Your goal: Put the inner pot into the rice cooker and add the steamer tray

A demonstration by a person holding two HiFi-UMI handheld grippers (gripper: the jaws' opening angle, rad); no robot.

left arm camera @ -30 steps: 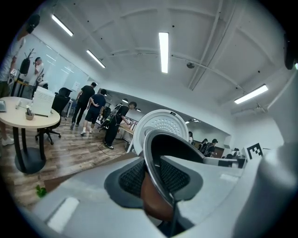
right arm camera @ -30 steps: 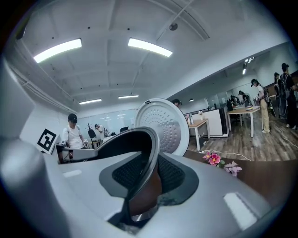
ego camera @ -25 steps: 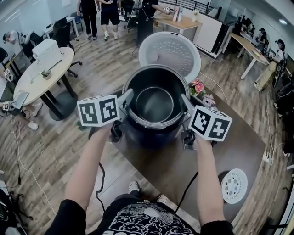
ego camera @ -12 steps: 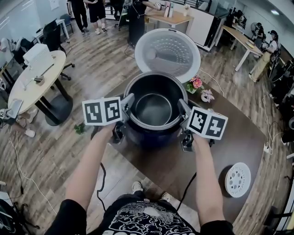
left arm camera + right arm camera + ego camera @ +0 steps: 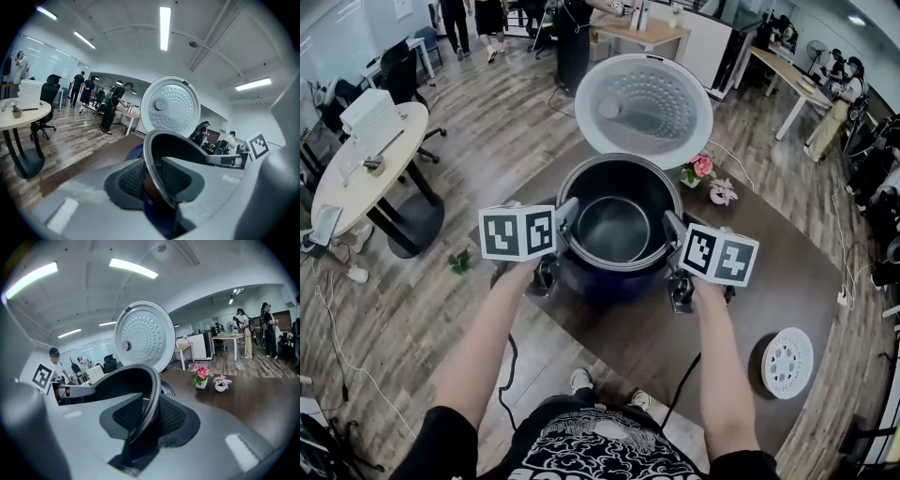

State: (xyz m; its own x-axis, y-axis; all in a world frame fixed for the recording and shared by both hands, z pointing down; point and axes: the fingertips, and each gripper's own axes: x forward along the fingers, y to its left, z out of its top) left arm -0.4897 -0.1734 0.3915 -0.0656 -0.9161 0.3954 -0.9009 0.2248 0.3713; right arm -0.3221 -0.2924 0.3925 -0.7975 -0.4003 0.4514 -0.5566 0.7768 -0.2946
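The left hand-held gripper (image 5: 152,180) and the right hand-held gripper (image 5: 143,420) are each clamped on the rim of the inner pot (image 5: 614,225), at opposite sides, with the thin metal lip pinched between the ribbed pads. The pot hangs in the mouth of the rice cooker (image 5: 609,284), which stands by the bench's (image 5: 675,347) left edge with its lid (image 5: 647,108) tipped open behind. I cannot tell whether the pot's base has seated.

To do this step well, I would bring both sides down evenly so the rim stays level and centred inside the cooker's wall. A tilt could wedge the pot or let the lip slip from the pads. Release should come only once the pot rests. The steamer tray (image 5: 787,363) lies well apart, near the bench's right edge, untouched.
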